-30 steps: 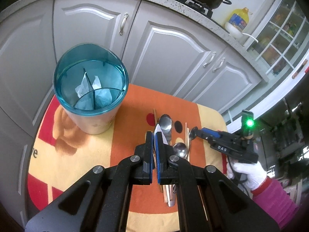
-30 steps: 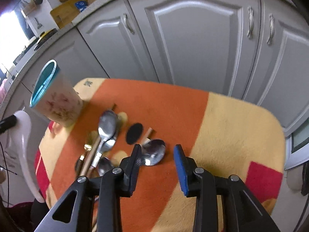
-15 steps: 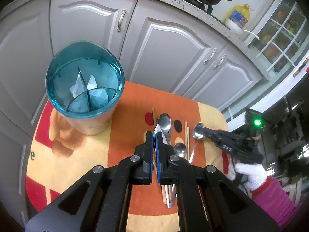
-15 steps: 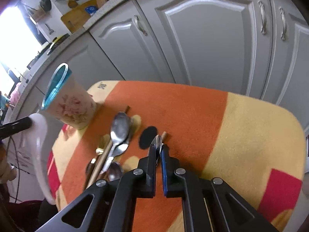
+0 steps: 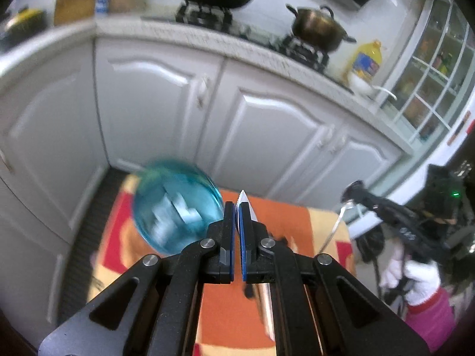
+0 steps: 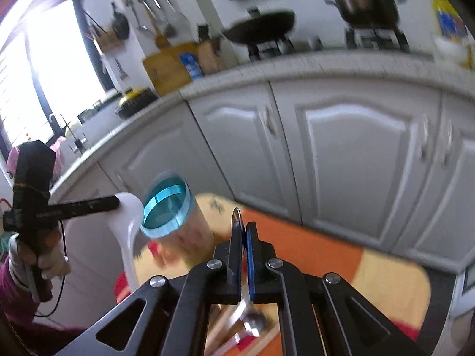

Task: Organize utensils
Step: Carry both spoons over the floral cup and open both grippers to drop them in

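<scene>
While our left gripper [image 5: 237,207] pinches a white spoon [image 6: 130,222] and our right gripper [image 6: 242,228] clamps a metal spoon [image 5: 341,216], both hang above the orange cloth [image 5: 282,216], its blue-rimmed utensil cup [image 6: 166,207] nearby.

Left tongs [image 5: 237,207] clamp white spoon [image 5: 248,206] beside blue-rimmed cup [image 5: 175,204].

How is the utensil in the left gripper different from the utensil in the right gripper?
The white ladle in the left gripper looks like plastic with a broad curved body; the spoon in the right gripper is thin shiny metal. The ladle looks much larger than the spoon. Both are pinched between shut jaws and are off the orange cloth, near the blue-rimmed holder.
</scene>
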{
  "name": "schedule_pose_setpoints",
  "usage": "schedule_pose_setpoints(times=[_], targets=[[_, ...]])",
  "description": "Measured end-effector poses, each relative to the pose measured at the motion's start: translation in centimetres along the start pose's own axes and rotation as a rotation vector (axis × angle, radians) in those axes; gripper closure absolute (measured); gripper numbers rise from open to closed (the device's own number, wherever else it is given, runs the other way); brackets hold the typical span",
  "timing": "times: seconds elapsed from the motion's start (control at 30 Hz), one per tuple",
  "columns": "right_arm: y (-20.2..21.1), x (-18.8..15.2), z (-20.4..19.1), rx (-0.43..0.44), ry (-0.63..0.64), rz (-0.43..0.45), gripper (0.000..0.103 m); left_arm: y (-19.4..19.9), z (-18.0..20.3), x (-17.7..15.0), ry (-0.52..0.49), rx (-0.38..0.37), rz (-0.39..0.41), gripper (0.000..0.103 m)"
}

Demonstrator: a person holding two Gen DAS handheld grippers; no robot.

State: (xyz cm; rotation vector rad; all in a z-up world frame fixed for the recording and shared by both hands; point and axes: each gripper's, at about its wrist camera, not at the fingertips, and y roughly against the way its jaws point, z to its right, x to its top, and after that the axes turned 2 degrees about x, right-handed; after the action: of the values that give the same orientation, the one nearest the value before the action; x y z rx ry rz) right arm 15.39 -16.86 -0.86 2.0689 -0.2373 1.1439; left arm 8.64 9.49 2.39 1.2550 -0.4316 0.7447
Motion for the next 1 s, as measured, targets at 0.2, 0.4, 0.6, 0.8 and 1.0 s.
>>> schedule_pose_setpoints(times=[0.2,0.4,0.6,0.8,1.0], targets=[[-2.5,5.7,-4.2,-0.023,0.036,0.112,0.101,0.4,-2.1,4.4,-0.045,0.169,0.116,0.102],[-6.0,9.4,-6.5,-0.051,0.049,0.175,0.101,-1.5,-4.1,5.3,-0.093,0.312,0.161,0.102],[-10.5,9.0,-9.4,-0.126,0.169,0.156,0.101,-4.5,-4.5,3.7,-0.150,0.401,0.169,0.102],[-14.4,6.0,-11.5,-0.171,0.304,0.085,0.101,-7.7,-4.7,2.0,-0.164,0.418,0.125,0.102],[-17.3,3.7,-11.4,-0.147,0.321,-0.017,0.100,-8.5,-4.6,1.3,-0.170,0.426,0.124,0.100]])
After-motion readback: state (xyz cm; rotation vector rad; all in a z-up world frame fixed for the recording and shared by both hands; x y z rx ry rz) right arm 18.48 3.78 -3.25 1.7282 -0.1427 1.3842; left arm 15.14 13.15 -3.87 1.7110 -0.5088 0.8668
